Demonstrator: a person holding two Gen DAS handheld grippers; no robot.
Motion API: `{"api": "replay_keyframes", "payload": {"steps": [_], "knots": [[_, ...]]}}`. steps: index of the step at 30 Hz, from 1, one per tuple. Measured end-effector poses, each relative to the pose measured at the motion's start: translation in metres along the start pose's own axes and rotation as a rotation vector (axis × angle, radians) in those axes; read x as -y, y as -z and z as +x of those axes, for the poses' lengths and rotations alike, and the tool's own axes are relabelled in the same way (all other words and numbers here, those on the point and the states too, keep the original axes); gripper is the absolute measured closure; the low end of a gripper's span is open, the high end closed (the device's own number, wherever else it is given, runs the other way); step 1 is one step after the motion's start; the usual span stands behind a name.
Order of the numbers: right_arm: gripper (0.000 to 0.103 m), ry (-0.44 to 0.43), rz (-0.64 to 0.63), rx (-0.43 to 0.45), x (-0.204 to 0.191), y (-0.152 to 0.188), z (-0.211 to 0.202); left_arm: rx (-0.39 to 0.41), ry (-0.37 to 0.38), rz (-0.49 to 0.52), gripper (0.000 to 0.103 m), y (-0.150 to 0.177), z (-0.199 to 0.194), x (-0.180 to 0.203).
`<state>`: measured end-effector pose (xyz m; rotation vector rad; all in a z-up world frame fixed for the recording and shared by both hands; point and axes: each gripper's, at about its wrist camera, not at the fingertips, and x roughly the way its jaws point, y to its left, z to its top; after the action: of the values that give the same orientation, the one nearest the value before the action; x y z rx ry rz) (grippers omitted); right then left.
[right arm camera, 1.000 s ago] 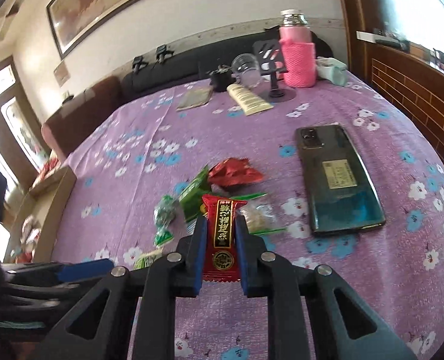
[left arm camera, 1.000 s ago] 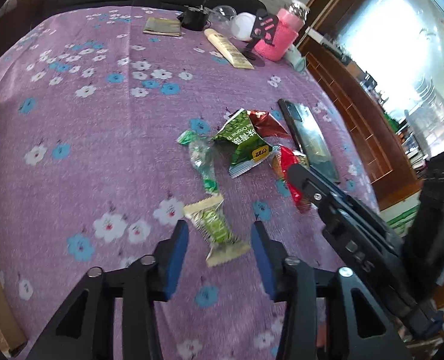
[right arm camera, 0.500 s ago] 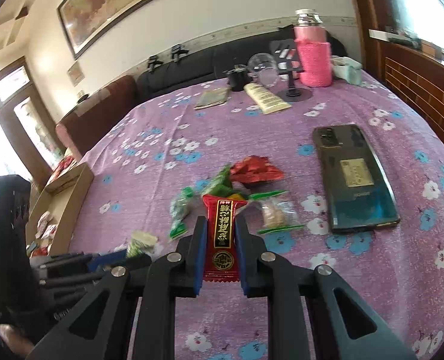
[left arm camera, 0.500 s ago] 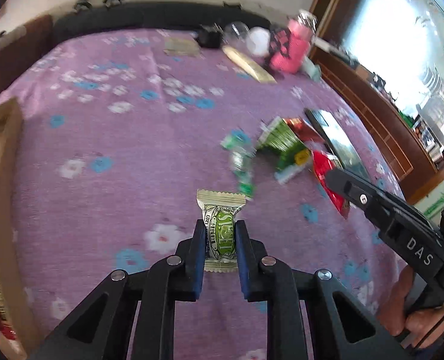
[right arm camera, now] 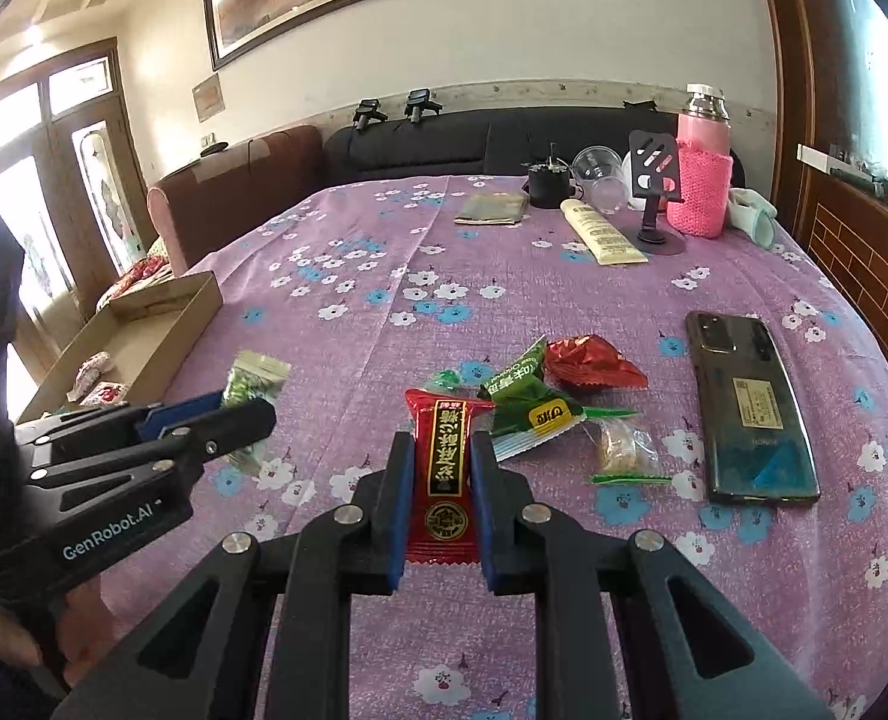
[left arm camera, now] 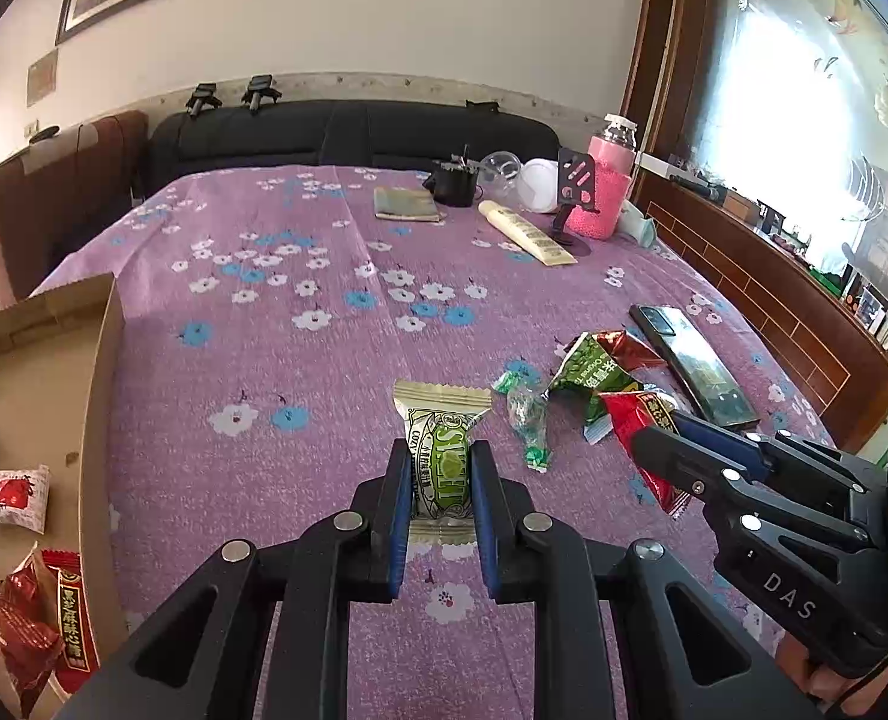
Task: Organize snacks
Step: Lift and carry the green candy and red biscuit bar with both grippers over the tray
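**Both tongs loaded, box next**

My left tongs (left arm camera: 441, 474) are pinched tight on the green-and-cream candy (left arm camera: 441, 450), which hangs above the worktop (left arm camera: 276, 360); my right tongs (right arm camera: 441, 480) are clamped on the red snack bar (right arm camera: 443, 468), also lifted. I judge the step is carrying both to the cardboard box (left arm camera: 105, 372) at nine o'clock. I'd keep the grips firm, clear the box wall from above, then release over bare cardboard beside the packets already inside. Open cloth lies between me and the box. The loose wrapper pile (right arm camera: 534, 402) sits at one o'clock, the phone (right arm camera: 750, 414) at two; far clutter at twelve stays well apart
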<state>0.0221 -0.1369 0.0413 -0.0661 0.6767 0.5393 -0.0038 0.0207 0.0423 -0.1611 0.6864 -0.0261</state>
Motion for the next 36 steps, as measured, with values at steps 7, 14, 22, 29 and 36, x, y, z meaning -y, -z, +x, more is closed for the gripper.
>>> {"api": "replay_keyframes", "payload": {"steps": [7, 14, 22, 29, 36], "knots": [[0.086, 0.004, 0.000, 0.003, 0.001, 0.000, 0.001, 0.025, -0.034, 0.024, 0.085, 0.002, -0.003, 0.003], [0.086, 0.010, 0.001, 0.011, 0.003, -0.001, 0.000, 0.042, -0.068, 0.060, 0.085, 0.003, -0.004, 0.010], [0.086, 0.020, 0.004, 0.014, 0.003, -0.002, -0.001, 0.061, -0.091, 0.083, 0.085, 0.003, -0.011, 0.015], [0.086, 0.023, 0.010, 0.022, 0.005, -0.002, -0.002, 0.080, -0.095, 0.089, 0.085, 0.001, -0.034, 0.018], [0.086, 0.013, 0.027, 0.020, 0.006, -0.002, -0.003, 0.112, -0.109, 0.066, 0.084, 0.002, -0.066, -0.001]]}}
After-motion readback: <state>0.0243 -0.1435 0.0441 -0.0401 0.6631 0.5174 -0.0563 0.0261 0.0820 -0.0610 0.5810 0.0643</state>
